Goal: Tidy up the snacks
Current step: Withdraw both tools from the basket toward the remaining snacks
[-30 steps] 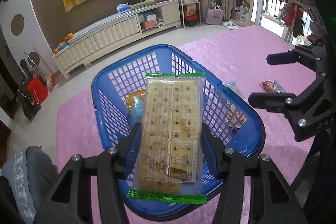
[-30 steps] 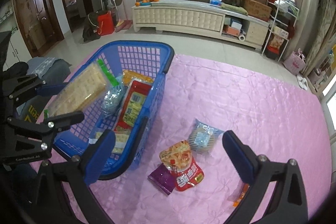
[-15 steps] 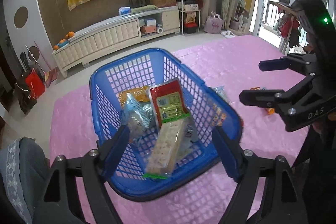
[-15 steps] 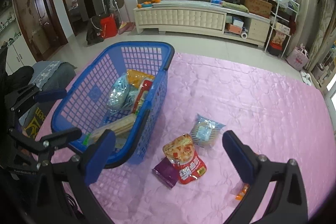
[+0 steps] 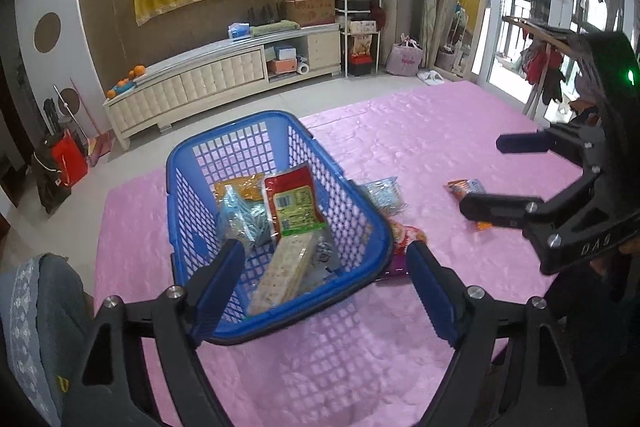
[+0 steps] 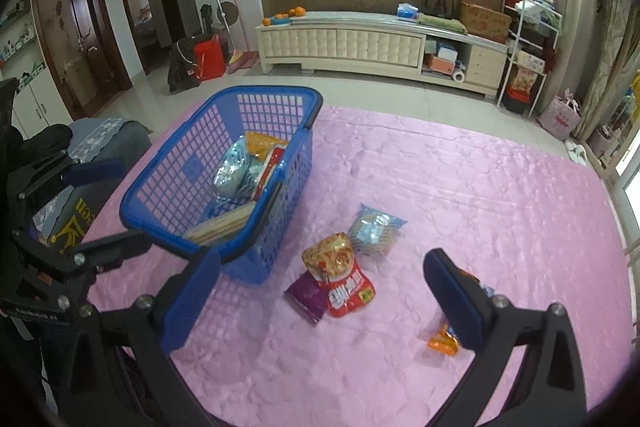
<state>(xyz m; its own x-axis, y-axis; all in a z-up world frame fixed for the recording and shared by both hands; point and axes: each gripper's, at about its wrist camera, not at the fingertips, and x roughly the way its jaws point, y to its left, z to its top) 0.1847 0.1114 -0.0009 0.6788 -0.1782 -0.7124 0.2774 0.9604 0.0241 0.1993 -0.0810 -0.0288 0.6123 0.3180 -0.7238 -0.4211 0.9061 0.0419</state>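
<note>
on the pink mat (image 6: 460,187), the blue basket (image 5: 192,163) already holds several packets, with the long cracker pack (image 5: 284,275) leaning lengthwise at its near end beside a red-and-green pouch (image 5: 294,203). the left gripper (image 5: 324,287) hangs over the near rim, its jaws spread wide with nothing between them, so that placement looks finished. the right gripper (image 6: 320,295) is also spread and empty, poised above the loose snacks lying outside the basket: a red bag (image 6: 340,279) overlapping a purple packet (image 6: 304,297), a pale blue packet (image 6: 376,229) just beyond, and an orange packet (image 6: 444,341) partly hidden by its right finger. the next pick is probably the red bag; to do it well, come down straddling its narrow width, avoid catching the purple packet beneath, and close gently since the bag looks puffy and slippery
</note>
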